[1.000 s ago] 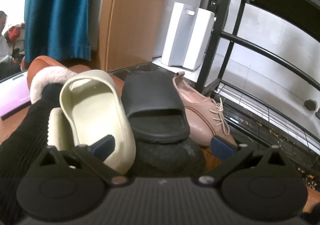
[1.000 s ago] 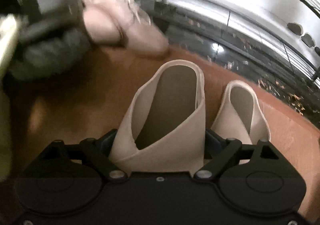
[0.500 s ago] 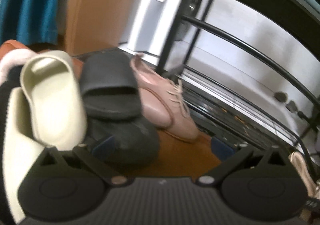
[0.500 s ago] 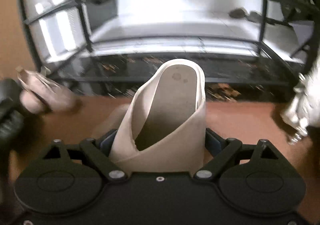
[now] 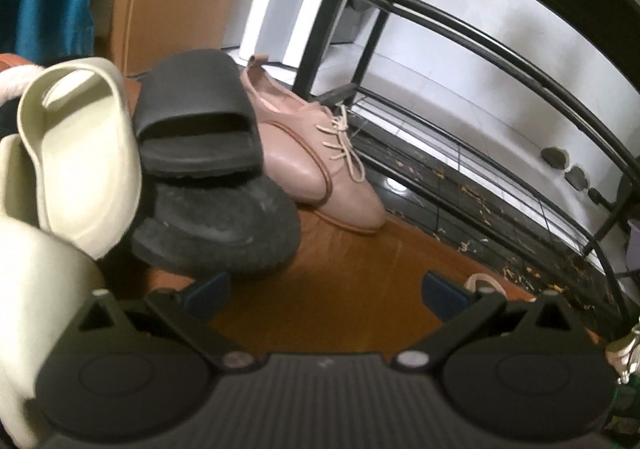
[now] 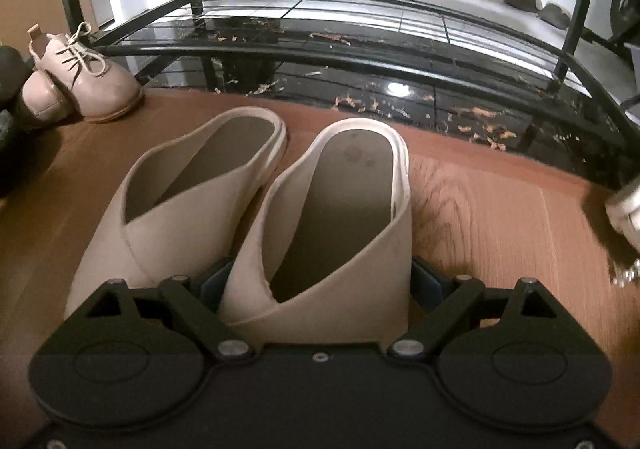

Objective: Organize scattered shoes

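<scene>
Only at the right wrist: claw (image 6: 316, 285) gripping beige mule (image 6: 340, 225).

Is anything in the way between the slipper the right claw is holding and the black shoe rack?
Nothing visible. The right claw grips the beige slipper; its mate sits beside it, and only bare floor lies ahead to the shoe rack.

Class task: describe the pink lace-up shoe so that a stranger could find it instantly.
Start at the black metal shoe rack. On the brown floor at its foot, beside the stacked black slides, lies the pink lace-up shoe. It alone has laces; every neighbour is a slip-on.
</scene>
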The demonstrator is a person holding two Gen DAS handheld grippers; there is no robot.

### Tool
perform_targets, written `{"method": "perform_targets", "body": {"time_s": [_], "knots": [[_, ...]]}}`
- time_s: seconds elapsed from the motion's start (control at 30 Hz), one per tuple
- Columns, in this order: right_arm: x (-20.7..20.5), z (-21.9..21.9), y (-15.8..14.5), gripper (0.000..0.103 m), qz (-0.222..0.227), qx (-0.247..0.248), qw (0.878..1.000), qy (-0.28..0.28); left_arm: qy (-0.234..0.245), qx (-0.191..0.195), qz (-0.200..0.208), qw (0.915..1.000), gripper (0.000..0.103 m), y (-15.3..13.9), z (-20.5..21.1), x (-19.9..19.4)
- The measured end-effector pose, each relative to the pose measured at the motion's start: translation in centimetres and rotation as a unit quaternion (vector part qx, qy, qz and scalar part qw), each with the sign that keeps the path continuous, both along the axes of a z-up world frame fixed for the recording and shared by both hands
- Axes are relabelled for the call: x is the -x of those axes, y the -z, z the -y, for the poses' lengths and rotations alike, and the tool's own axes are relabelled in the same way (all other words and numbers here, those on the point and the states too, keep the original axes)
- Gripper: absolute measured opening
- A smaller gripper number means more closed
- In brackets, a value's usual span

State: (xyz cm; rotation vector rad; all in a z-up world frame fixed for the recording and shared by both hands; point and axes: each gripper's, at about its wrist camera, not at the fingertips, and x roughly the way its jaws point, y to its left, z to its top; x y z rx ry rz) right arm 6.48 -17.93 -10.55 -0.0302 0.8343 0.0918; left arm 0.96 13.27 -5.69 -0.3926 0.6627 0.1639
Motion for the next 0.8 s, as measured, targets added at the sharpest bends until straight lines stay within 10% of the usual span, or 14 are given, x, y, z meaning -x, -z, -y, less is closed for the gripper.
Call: {"method": "perform_targets", "body": {"time_s": [0.27,0.5,0.67,0.8], "knots": [[-1.0,-0.8,0.5,0.101,0.002,0.007,1.0,-0.015,0.015,-0.022,-0.003,0.9996,0.102,0.1,0.7,-0.1],[3.9,-2.1,-3.2,0.103,0.12,-0.028,0.991,0.047,0.011,-0.011,0.008,0.9999,0.102,-0.6,0.4,-0.1],[9.3,-5.0,-1.8,0.101,0.052,-0.063,0.996,0.04,0.003,-0.002,0.014,0.9999,0.102,-1.1,-0.2,0.3],[12.0,-7.7,-2.1,0.096,0.071,0.0,0.997,0.001,-0.008,0.012,0.017,0.9998,0.102,-1.2,-0.7,0.4]]}}
